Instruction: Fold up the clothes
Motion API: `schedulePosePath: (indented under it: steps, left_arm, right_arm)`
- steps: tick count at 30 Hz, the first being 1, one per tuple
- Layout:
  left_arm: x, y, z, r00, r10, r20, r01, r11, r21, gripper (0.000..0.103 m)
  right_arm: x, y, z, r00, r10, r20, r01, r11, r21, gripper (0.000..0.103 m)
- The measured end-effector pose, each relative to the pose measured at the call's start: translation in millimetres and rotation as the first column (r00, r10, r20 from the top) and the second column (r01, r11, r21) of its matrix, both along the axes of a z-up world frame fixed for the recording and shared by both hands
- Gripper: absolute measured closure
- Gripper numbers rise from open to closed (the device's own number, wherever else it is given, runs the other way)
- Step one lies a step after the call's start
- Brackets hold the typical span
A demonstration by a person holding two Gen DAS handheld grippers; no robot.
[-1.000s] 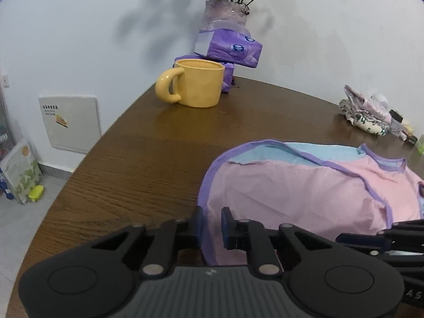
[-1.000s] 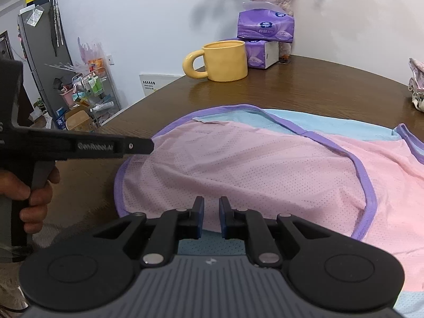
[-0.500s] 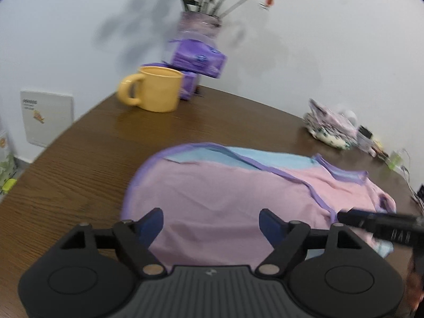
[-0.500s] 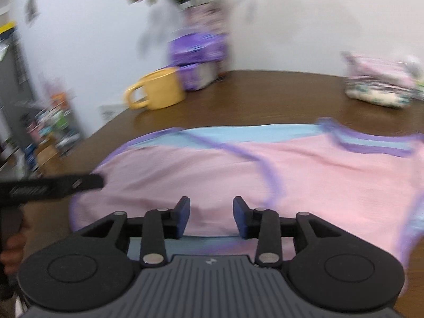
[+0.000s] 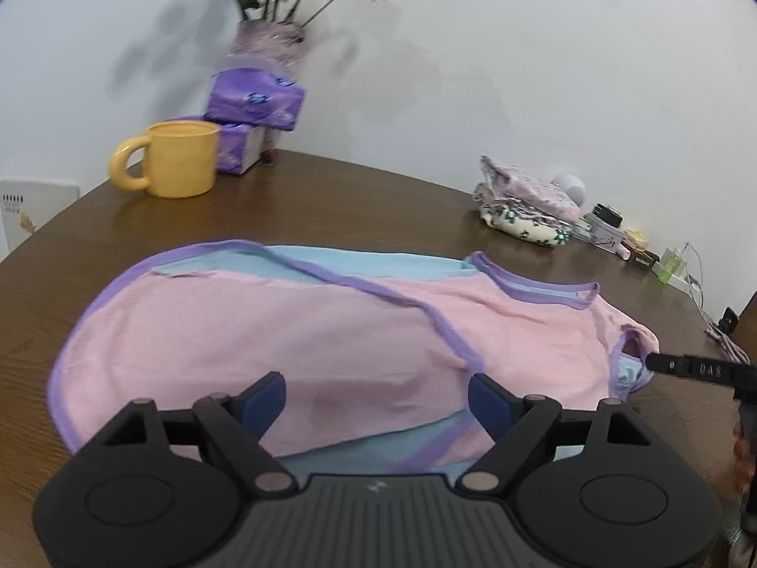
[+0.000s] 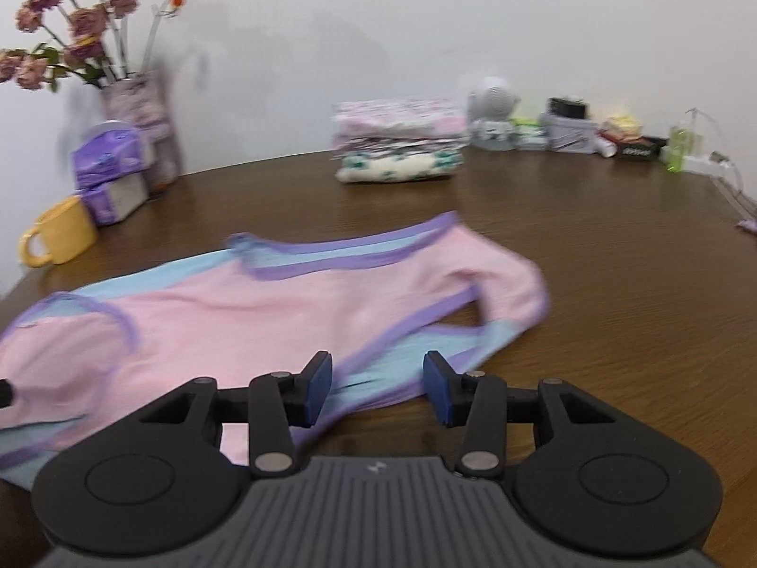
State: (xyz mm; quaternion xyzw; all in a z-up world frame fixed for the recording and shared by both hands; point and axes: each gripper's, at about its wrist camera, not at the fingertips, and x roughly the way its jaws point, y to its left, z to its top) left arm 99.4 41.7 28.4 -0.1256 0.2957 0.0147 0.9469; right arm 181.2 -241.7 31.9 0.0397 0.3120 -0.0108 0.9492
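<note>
Your left tool [image 5: 376,400] and right tool [image 6: 377,386] both gape wide, empty, over the pink garment's [image 5: 303,326] near edge.

We read little here. In the left wrist view, the black bar of the right gripper [image 5: 695,369] carries pale letters of which we make out only "DAS". The purple tissue pack [image 5: 255,102] bears a blue round logo, too blurred for us to read. The white wall panel [image 5: 33,208] shows small print we cannot decipher.
</note>
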Motion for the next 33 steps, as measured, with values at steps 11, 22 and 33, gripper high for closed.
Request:
schedulePosePath:
  steps: [11, 22, 33]
  left_arm:
    - [21, -43, -16, 0.996, 0.017, -0.089, -0.010, 0.997, 0.073, 0.060]
    - [12, -47, -19, 0.991, -0.067, -0.119, 0.084, 0.986, 0.143, 0.096]
    - [-16, -41, -21, 0.989, -0.109, -0.097, 0.123, 0.980, 0.158, 0.096]
  right_arm:
    - [32, -42, -19, 0.995, 0.065, -0.077, -0.064, 0.998, 0.017, 0.089]
    - [-15, -41, -21, 0.993, 0.092, -0.079, -0.094, 0.995, -0.015, 0.102]
    - [-100, -38, -21, 0.996, 0.047, -0.082, -0.050, 0.998, -0.040, 0.101]
